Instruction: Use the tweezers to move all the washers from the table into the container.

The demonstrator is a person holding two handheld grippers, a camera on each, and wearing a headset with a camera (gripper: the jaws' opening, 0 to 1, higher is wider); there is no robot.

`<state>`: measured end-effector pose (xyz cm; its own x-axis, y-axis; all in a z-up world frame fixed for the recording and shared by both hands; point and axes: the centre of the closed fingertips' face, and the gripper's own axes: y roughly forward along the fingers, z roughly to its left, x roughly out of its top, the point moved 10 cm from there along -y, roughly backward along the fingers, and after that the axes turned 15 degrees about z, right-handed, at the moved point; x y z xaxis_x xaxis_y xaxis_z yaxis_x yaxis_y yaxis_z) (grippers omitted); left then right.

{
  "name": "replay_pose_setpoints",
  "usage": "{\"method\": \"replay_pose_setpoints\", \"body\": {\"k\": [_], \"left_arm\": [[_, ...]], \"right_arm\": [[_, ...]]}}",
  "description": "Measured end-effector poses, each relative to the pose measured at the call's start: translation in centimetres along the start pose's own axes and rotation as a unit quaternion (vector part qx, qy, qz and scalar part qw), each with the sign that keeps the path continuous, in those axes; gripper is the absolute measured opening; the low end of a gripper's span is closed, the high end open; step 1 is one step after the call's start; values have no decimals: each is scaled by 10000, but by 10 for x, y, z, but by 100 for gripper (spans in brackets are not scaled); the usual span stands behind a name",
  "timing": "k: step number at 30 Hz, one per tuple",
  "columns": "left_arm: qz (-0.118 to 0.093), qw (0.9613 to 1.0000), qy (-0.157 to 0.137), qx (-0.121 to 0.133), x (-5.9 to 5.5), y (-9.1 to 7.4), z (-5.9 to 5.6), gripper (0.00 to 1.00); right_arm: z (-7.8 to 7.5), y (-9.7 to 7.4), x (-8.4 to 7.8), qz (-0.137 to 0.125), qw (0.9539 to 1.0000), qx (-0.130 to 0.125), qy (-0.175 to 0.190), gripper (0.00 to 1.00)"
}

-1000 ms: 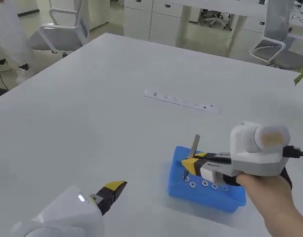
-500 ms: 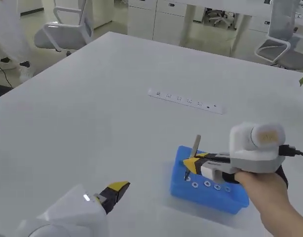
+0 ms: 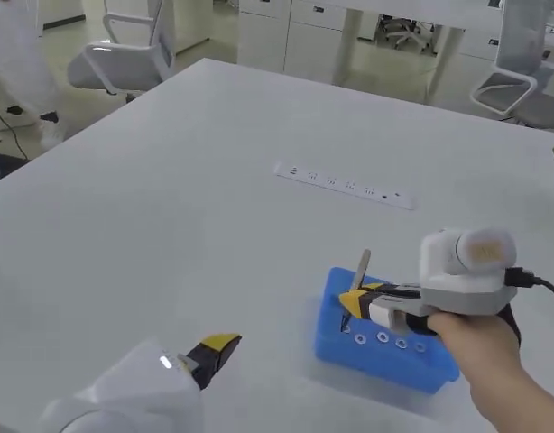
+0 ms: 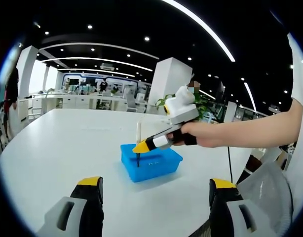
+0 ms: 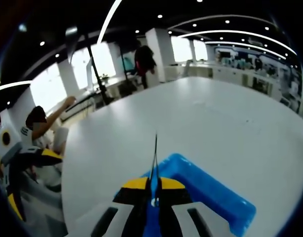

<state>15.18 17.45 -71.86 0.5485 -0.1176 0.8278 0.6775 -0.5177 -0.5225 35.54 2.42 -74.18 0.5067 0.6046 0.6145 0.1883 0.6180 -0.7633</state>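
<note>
A blue container sits on the white table near its front right. Several small washers lie in a row inside it. My right gripper is shut on the tweezers, which stand upright with their tips down in the container's left end. Along its own jaws, the right gripper shows the tweezers over the blue container. My left gripper hovers open to the container's left. From the left gripper, the container and tweezers lie ahead.
A white power strip lies flat across the table's middle, beyond the container. Office chairs stand past the far left edge, another chair at the far right. A person's hand holds the right gripper.
The head camera has shifted slightly. The right gripper and tweezers stay at the container's left end, and the left gripper keeps its place.
</note>
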Motion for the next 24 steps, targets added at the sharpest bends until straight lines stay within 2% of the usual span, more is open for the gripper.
{"method": "replay_pose_setpoints", "body": {"k": [7,18,24], "left_arm": [[15,10000,27,27,0,0,0,90],[65,10000,61,17,-1,1,0,90],[77,9999,65,18,-1,1,0,90]], "right_arm": [[-5,5,1,-61,9998,35,174,4],[-11,14,-4,99,9998,-2,193,4],[-14,17,-4,91,9997,-60,220,4]]}}
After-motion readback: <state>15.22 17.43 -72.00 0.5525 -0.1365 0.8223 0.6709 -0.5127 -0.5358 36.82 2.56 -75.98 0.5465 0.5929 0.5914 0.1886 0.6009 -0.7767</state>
